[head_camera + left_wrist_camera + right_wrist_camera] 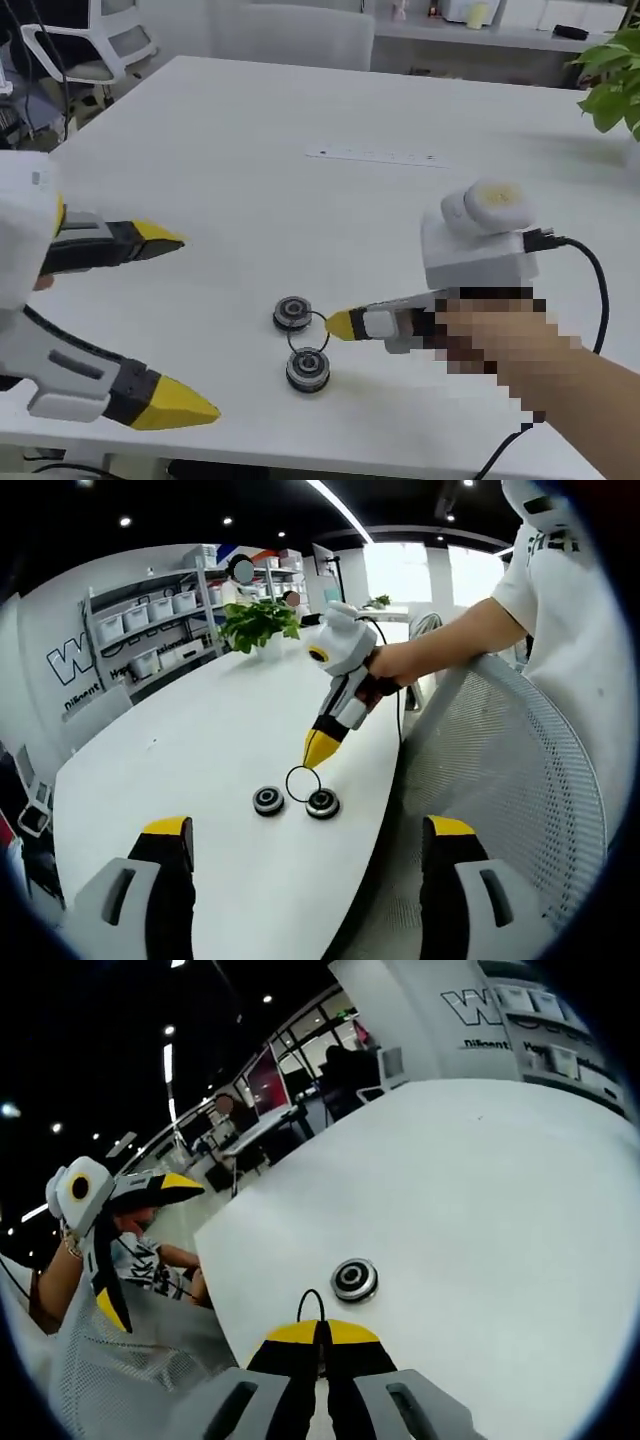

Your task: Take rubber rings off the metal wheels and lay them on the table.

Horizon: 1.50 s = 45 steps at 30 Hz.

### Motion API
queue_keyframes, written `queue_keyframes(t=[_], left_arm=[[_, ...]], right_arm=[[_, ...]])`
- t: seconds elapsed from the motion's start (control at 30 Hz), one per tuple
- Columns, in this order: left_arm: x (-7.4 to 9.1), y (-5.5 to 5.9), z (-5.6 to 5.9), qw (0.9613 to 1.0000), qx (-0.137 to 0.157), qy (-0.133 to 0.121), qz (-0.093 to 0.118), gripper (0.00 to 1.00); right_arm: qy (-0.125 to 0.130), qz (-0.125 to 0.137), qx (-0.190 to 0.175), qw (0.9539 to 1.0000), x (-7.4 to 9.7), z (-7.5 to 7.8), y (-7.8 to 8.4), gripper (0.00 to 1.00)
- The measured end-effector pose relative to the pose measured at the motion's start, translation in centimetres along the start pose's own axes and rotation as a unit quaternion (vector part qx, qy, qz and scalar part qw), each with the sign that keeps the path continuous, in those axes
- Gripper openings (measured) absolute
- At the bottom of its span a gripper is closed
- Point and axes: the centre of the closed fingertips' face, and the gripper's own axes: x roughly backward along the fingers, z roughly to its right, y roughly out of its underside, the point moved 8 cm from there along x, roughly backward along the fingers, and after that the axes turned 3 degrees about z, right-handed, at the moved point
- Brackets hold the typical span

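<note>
Our left gripper (pixel 182 322) hovers over the white tabletop (pixel 300 170), its yellow-tipped fingers spread wide with nothing between them. Ahead of those fingers and to their right lie the far wheel (pixel 292 313) and the near wheel (pixel 308 368), both metal, flat on the tabletop, close together but not touching. A thin black rubber ring (pixel 288 784) loops over the gap between them, right at the tips of our right gripper (pixel 340 325). Its fingers are pressed together and pinch the ring's edge. We cannot tell whether the ring's free side touches the tabletop. Behind those fingers a hand (pixel 385 668) grips the handle, and a black cable (pixel 600 290) trails from the gripper's back.
</note>
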Motion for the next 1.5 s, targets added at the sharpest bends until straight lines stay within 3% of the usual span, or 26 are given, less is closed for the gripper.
queue_keyframes(t=[0.33,0.63,0.8,0.9,1.0,1.07,1.17,1.27,1.33,1.5], left_arm=[[2.0,1.9,0.6,0.9980,0.047,-0.041,0.007,0.95],[0.6,2.9,1.9,0.9953,0.080,-0.052,0.017,0.98],[0.4,2.8,1.9,0.9947,0.083,-0.055,0.025,0.96],[-0.1,3.6,2.0,0.9958,0.076,-0.050,-0.008,0.98],[0.1,3.0,1.9,0.9964,0.064,-0.055,0.012,0.99],[0.2,3.0,1.8,0.9953,0.074,-0.059,0.021,0.99],[0.2,3.5,1.7,0.9933,0.098,-0.058,0.015,0.99],[0.3,3.6,1.6,0.9938,0.092,-0.062,0.010,0.98],[0.3,3.6,1.6,0.9944,0.085,-0.063,0.009,0.97],[0.2,3.8,1.7,0.9933,0.101,-0.057,0.008,0.96]], right_arm=[[-0.009,0.015,0.023,0.9996,0.1,-1.2,-0.8,0.00],[-0.026,0.038,0.030,0.9985,0.2,-2.2,-1.3,0.00],[-0.044,0.061,0.030,0.9967,0.1,-2.8,-1.6,0.00],[-0.052,0.073,0.036,0.9953,-0.2,-3.3,-1.6,0.00],[-0.060,0.070,0.052,0.9944,-0.9,-3.5,-1.2,0.00],[-0.071,0.061,0.062,0.9937,-1.4,-4.0,-0.7,0.00],[-0.075,0.049,0.087,0.9921,-2.2,-4.2,-0.1,0.00],[-0.076,0.030,0.115,0.9900,-3.0,-4.5,1.0,0.00],[-0.075,0.031,0.148,0.9857,-3.3,-4.6,1.4,0.00],[-0.074,0.022,0.152,0.9854,-3.9,-4.6,2.2,0.00]])
